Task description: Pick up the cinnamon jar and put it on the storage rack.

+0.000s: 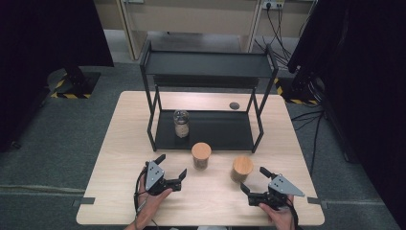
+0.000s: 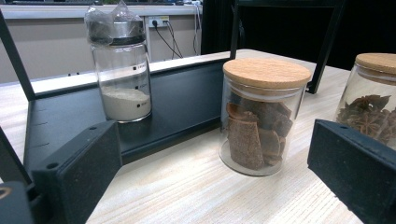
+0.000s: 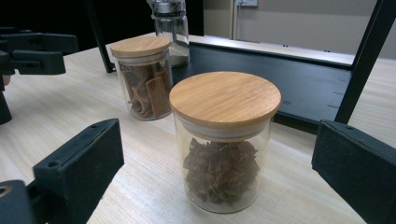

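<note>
Both the left gripper [image 1: 171, 168] and right gripper [image 1: 253, 180] gape wide, empty. Star anise jar [image 3: 222, 140] stands at the right one's twelve o'clock, cinnamon jar [image 2: 261, 116] at ten. Glass: probably slick, breakable; grip mid-body

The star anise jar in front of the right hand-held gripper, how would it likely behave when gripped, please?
The star anise jar looks like smooth glass, so probably stiff, slippery and breakable. Being partly filled with dry spice, it is likely light. Its wooden lid may lift off if grabbed alone.
</note>
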